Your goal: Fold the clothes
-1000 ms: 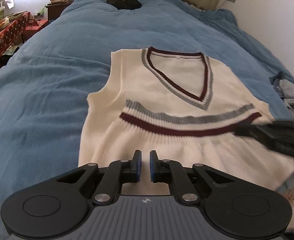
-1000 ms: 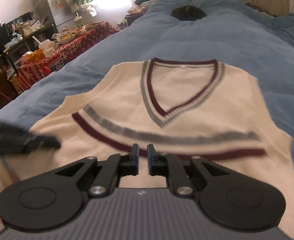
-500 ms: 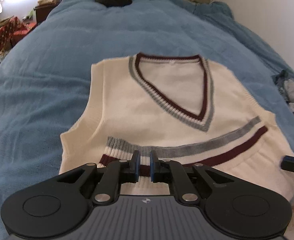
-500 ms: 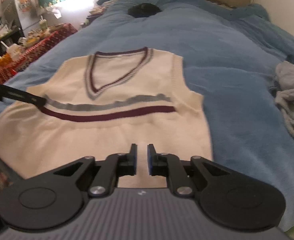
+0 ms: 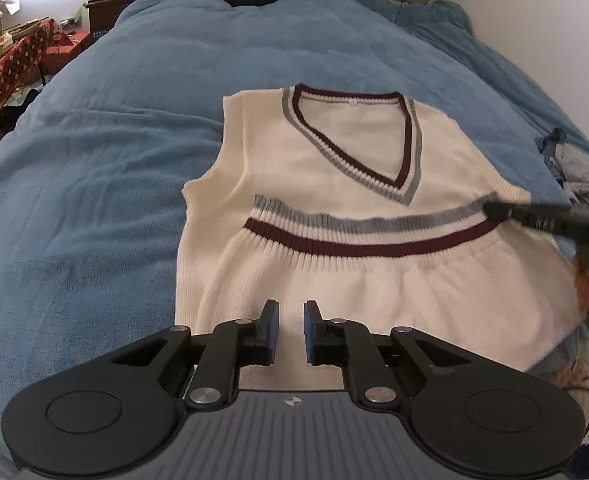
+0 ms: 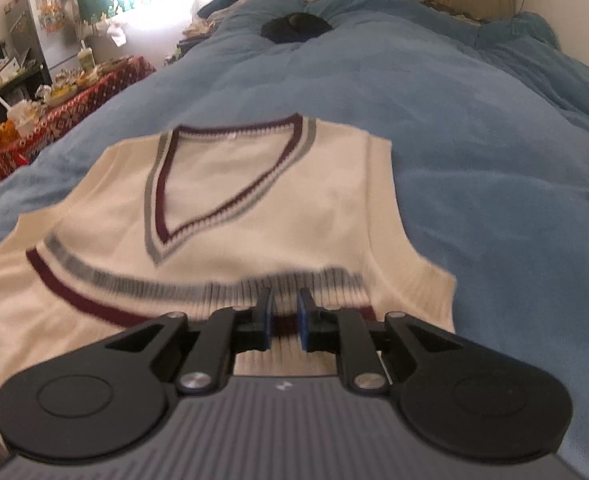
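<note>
Left wrist view: a cream knit vest [image 5: 334,216] with maroon and grey stripes lies face up on the blue bedspread [image 5: 94,200], V-neck toward twelve o'clock, its striped hem already turned up across the chest. The left hand-held gripper [image 5: 291,332] hovers over the folded near edge at six o'clock; its jaws are opening, a narrow gap showing between the blue pads, with nothing pinched. At three o'clock the right hand-held gripper [image 5: 494,211] reaches to the stripe band's end.

Right wrist view: the right hand-held gripper [image 6: 283,316] sits over the stripe band near the vest's [image 6: 222,208] right side seam, jaws only slightly apart and empty; whether the tips touch the knit is unclear through the blur.

The vest looks light, soft and stretchy, so it will likely sag and drag rather than hold shape. The doubled ribbed hem and the side edges seem the firmest places to pinch, both layers together, lifting low to keep the fold square.
</note>
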Demonstrator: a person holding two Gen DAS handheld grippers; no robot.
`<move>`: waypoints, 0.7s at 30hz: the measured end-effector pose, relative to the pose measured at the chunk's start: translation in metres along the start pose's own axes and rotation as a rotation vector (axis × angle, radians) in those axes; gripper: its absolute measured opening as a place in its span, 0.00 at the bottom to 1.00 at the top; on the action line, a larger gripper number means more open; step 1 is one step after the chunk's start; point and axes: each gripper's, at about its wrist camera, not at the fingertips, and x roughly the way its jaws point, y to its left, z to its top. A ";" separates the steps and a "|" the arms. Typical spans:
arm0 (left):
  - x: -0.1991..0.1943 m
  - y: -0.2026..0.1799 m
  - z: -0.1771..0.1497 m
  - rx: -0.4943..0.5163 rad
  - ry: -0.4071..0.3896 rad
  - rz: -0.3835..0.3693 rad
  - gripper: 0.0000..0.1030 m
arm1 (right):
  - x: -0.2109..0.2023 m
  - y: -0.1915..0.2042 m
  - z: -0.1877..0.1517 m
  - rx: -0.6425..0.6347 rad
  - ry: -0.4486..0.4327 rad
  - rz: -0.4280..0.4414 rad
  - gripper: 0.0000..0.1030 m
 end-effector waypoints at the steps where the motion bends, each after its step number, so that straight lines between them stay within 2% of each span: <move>1: 0.003 0.000 0.001 -0.001 0.002 -0.001 0.11 | -0.004 -0.001 0.002 0.004 -0.011 0.009 0.14; 6: 0.026 0.003 0.017 -0.001 0.010 -0.001 0.11 | -0.038 -0.011 0.000 0.011 -0.034 0.017 0.14; 11: 0.059 0.001 0.039 0.009 0.014 0.019 0.11 | -0.067 -0.021 -0.027 -0.028 0.005 -0.044 0.14; 16: 0.073 -0.002 0.053 -0.025 -0.002 0.017 0.11 | -0.060 -0.029 -0.042 -0.013 0.032 -0.059 0.14; 21: 0.056 0.004 0.051 -0.072 -0.018 0.003 0.11 | -0.022 -0.026 -0.023 -0.017 0.036 -0.042 0.15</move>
